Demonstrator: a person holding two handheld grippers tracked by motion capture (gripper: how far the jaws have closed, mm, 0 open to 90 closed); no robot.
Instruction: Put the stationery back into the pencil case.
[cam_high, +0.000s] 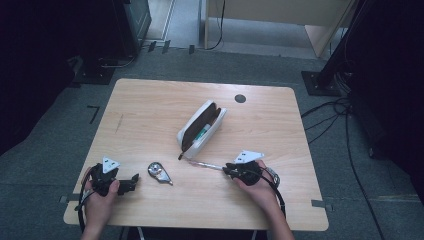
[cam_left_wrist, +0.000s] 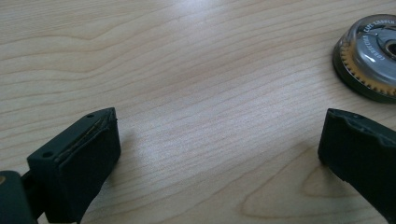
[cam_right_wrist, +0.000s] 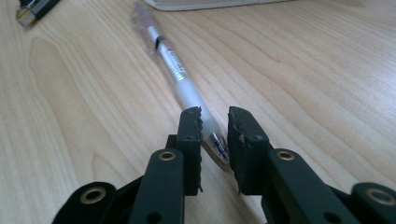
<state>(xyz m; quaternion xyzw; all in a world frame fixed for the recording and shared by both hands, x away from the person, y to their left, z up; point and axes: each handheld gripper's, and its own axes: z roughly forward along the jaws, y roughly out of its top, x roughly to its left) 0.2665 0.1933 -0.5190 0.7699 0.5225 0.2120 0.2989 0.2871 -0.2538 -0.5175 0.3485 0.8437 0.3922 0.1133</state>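
Right gripper (cam_right_wrist: 214, 122), held low near the table's (cam_high: 150, 100) right front part, has its two black jaws drawn close around the near end of a pen (cam_right_wrist: 180, 74), whose frosted grip section and tip sit between the pads; the left pad touches the barrel, while a slim gap shows on the other side, so a firm clamp cannot be confirmed. From the high view the same gripper (cam_high: 227, 170) points left toward the table's middle, with the pen (cam_high: 204, 164) lying flat on the wood and running away from the jaws toward the front end of a white pencil case (cam_high: 192, 134). That pencil case lies open near the table's centre, set diagonally, with a green-and-white item visible inside (too small to name). Its dark zipper pull rests on the wood just beside the pen's far end. Farther toward the left front corner, the left gripper (cam_high: 134, 181) rests on the table with its jaws wide apart and nothing between them. A round correction tape dispenser (cam_high: 159, 171) lies just to its right, between the two grippers.
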